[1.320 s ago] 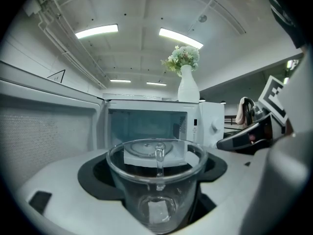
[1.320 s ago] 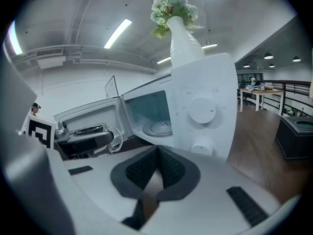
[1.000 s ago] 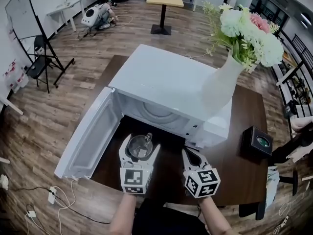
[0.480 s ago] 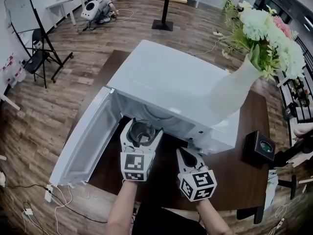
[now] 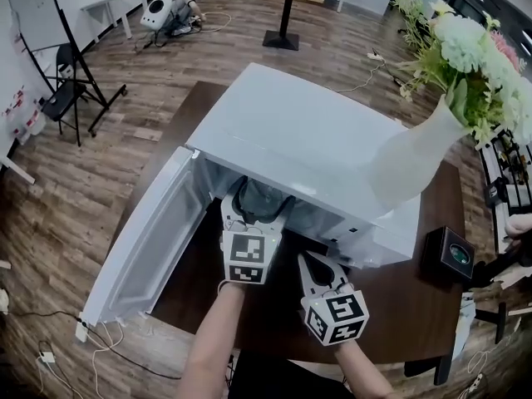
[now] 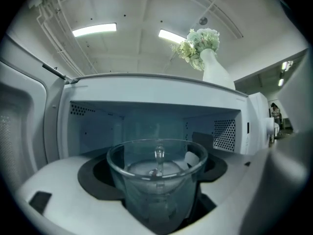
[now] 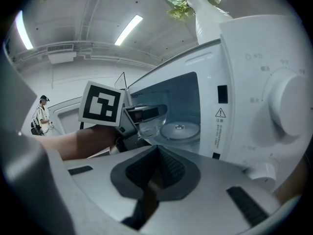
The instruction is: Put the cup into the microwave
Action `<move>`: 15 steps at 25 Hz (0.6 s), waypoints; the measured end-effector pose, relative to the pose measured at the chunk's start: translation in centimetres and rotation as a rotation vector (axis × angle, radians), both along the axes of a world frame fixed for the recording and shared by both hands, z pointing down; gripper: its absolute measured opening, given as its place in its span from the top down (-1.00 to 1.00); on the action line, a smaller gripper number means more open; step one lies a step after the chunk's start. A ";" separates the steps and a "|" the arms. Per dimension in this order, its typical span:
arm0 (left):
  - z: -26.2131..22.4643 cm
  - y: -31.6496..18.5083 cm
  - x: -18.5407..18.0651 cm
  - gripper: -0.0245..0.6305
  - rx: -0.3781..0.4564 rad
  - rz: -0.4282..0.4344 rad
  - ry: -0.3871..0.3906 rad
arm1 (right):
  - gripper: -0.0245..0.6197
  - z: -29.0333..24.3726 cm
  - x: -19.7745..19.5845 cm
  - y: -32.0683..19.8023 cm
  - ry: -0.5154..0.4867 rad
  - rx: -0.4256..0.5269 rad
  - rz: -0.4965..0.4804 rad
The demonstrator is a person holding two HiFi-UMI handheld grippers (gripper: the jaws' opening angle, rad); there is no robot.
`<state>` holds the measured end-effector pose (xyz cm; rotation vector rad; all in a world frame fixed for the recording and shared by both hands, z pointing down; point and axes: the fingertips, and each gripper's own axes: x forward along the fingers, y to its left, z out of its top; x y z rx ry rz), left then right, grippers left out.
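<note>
The door [image 5: 145, 239] stands open. The left gripper [image 5: 251, 208] clasps the cup [image 6: 156, 177] at the microwave [image 5: 307, 140] mouth, so this looks like the insertion step. Next it must reach deeper, lower the cup onto the turntable [image 7: 180, 129] and release. The right gripper [image 5: 314, 264] is clenched on nothing.

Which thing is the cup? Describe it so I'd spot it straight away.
Start at the big white microwave on the dark table, its door swung open to the left. At the mouth of its opening the left tongs clamp the cup: clear glass, unlike the opaque white vase of flowers nearby.
</note>
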<state>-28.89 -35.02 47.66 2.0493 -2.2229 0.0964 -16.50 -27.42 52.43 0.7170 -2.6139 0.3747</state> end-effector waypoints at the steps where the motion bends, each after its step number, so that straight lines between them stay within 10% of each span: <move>1: 0.2 -0.4 0.0 -0.36 0.001 0.001 0.003 | 0.95 0.1 -0.1 0.0 0.001 0.001 -0.003; 15: 1.5 -5.0 -0.9 -0.36 0.033 0.032 -0.060 | 0.95 1.4 0.9 -0.1 0.023 -0.005 0.014</move>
